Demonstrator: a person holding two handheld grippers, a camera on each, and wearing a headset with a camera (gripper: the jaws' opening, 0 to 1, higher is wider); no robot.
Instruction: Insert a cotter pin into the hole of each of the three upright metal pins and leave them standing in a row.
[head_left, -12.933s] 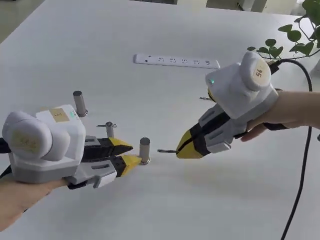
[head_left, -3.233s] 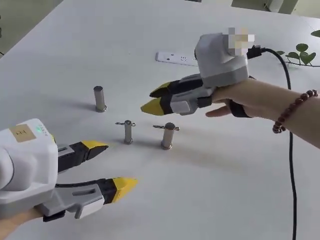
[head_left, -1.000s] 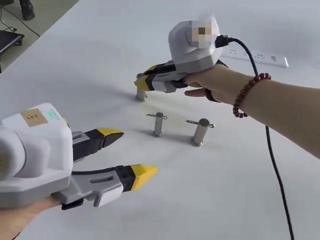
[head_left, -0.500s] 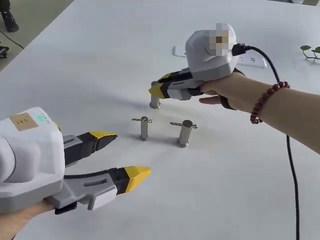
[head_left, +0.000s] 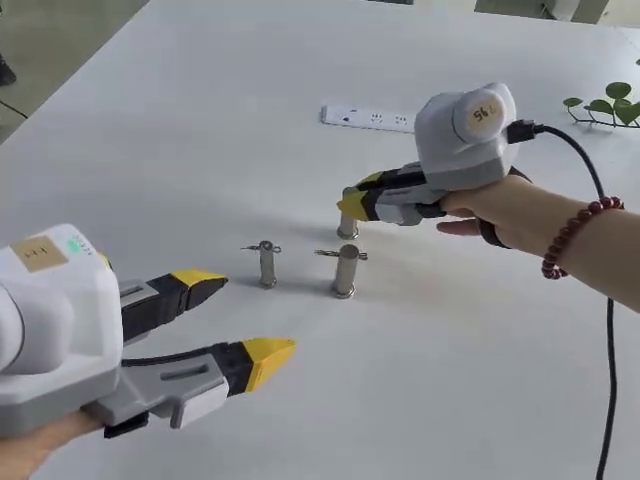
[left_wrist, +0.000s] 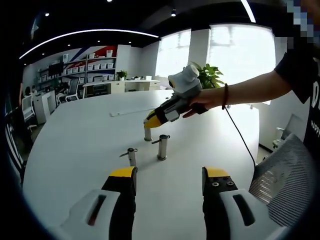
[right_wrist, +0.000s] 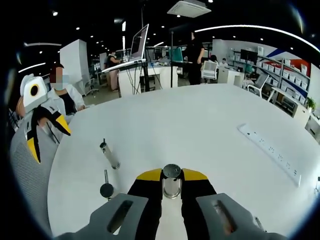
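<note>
Right gripper (head_left: 352, 205) centre frame, jaws closed on bare metal pin (head_left: 347, 228), pin upright on its base, long axis vertical, two cottered pins (head_left: 267, 264) standing lower left of it, cotter pins (head_left: 340, 254) horizontal, left gripper (head_left: 255, 315) lower left, jaws wide apart, empty.

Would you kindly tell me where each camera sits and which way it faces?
Head view: on the headset, down at the table; left claw, right claw, a forearm.
Left gripper view: on the left claw, facing the right claw; own jaws.
Right gripper view: on the right claw, along the table; own jaws around the third pin.
Shared: the two cottered pins.
</note>
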